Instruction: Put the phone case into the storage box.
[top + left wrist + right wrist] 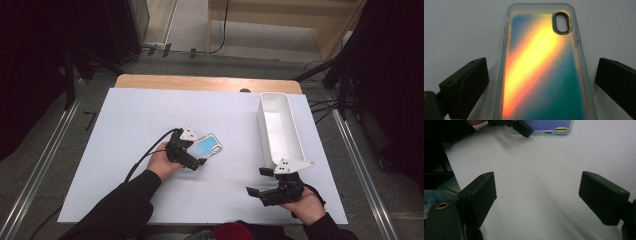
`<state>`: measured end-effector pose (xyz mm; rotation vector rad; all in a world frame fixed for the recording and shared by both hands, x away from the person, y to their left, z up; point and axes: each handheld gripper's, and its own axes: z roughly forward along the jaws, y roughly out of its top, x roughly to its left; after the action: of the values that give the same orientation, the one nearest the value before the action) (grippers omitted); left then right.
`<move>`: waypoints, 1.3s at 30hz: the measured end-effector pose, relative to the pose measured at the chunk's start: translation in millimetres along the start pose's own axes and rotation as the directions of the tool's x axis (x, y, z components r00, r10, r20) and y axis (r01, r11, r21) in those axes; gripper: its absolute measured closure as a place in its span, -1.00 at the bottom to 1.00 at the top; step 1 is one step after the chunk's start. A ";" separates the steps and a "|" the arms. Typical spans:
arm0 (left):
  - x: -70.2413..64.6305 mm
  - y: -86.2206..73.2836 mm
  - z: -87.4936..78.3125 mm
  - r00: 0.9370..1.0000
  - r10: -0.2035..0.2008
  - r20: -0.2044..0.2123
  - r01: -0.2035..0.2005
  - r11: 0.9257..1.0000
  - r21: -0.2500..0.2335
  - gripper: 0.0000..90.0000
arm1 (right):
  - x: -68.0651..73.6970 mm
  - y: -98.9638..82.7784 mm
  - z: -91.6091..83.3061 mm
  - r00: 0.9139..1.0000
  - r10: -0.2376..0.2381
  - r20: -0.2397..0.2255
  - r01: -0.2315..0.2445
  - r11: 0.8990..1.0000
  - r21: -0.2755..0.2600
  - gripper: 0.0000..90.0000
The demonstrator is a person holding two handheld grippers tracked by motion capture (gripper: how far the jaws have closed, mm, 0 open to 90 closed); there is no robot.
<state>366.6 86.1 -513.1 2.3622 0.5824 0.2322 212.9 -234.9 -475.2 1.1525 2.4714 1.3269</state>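
Our left gripper (541,82) had its jaws spread wide, one on each side of the phone case (544,67), with a clear gap between each black pad and the case's frosted edges; nothing was pinched yet. The case lay flat on the white table sheet (461,25), back up, its camera cut-out at the far end from us and its iridescent orange and teal panel catching the light. From the high view, we saw the left gripper (196,156) sitting at the near end of the phone case (206,146), roughly in the middle of the sheet.

Our right gripper (537,195) was also spread, with bare sheet between its jaws and nothing held. In the high view it rested (262,181) low at the near right, just below the near end of the long white bin (278,131), which stood apart from the case, to its right.

We judged that we were lining up for the grasp. The next move called for closing the left jaws squarely on the case's long edges, then lifting it level, probably toward the bin.
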 end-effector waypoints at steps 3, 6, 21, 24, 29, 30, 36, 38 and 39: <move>-1.6 -0.1 0.9 1.000 0.004 -0.008 -0.004 1.000 -0.001 -1.00 | 0.3 0.0 -0.3 1.000 -0.001 0.003 0.001 1.000 0.000 -0.71; -1.6 -0.1 0.9 1.000 0.004 -0.008 -0.004 1.000 0.000 -1.00 | 0.3 -0.1 -0.3 1.000 -0.002 0.004 0.002 1.000 0.000 -0.71; -2.6 -2.3 -3.7 0.999 -0.018 -0.032 0.017 0.999 -0.033 -0.64 | 1.5 -0.1 0.3 1.000 -0.002 -0.003 0.002 1.000 0.005 -0.71; -2.3 -1.2 -4.4 0.999 -0.015 -0.034 0.014 1.000 -0.019 -0.63 | 1.6 0.1 0.5 1.000 -0.001 0.000 0.001 1.000 0.008 -0.71; -2.8 0.9 -4.5 0.999 -0.025 -0.037 0.025 1.000 -0.008 -0.63 | 2.0 0.3 -0.5 1.000 -0.013 -0.006 0.013 1.000 -0.021 -0.71; -2.9 2.1 -4.7 0.999 -0.023 -0.038 0.023 1.000 0.003 -0.63 | 2.3 0.2 -0.6 1.000 -0.014 -0.006 0.014 1.000 -0.021 -0.71; -0.7 3.4 -6.9 0.998 -0.035 -0.052 0.036 0.999 0.012 -0.63 | 3.4 0.3 -0.2 1.000 -0.019 -0.010 0.018 1.000 -0.019 -0.71; 2.6 3.1 -9.1 0.996 -0.062 -0.058 0.063 0.998 0.008 -0.63 | 3.5 0.4 0.3 1.000 -0.012 -0.015 0.011 1.000 -0.014 -0.71; 4.4 3.2 -10.0 0.995 -0.083 -0.049 0.083 0.997 -0.003 -0.63 | 3.5 0.4 0.3 1.000 -0.012 -0.014 0.012 1.000 -0.012 -0.71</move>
<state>368.4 91.8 -503.4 2.3310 0.7021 0.2541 210.8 -232.2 -474.3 1.1274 2.4724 1.3494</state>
